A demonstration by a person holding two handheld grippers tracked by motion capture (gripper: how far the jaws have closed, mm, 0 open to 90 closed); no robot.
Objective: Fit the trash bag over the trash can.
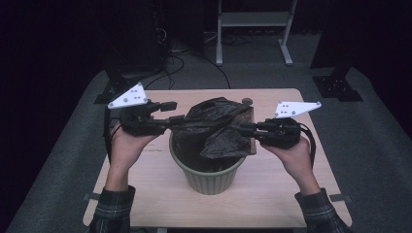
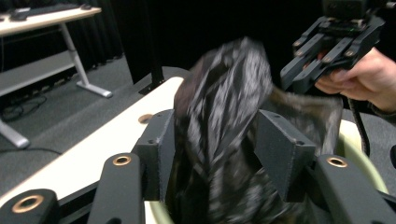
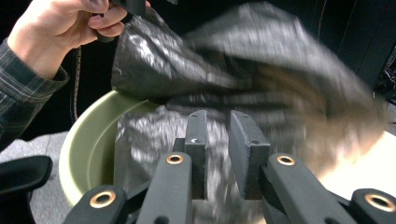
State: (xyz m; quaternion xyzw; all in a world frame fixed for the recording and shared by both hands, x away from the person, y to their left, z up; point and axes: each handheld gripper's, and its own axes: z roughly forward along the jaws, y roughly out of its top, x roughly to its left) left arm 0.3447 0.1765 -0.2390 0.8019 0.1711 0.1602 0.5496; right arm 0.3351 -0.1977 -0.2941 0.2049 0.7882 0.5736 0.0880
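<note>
At the centre of the high view, a black bin liner (image 1: 218, 128) is hanging stretched over the green ribbed bin (image 1: 210, 177), apparently to line it. The left gripper (image 1: 176, 118) and right gripper (image 1: 247, 128) are each pinching its plastic, jaws clamped on opposite edges.

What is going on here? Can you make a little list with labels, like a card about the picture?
Work: two grippers spread a black plastic bag over a green bin
Left gripper: shut on the bag's left edge
Right gripper: shut on the bag's right side
Bag: bunched and crinkled, partly hanging into the bin, blurred in both gripper views
Bin: ribbed, upright, on a light wooden table
Bag over rim: not yet
Background: dark room, white desk frame behind
</note>
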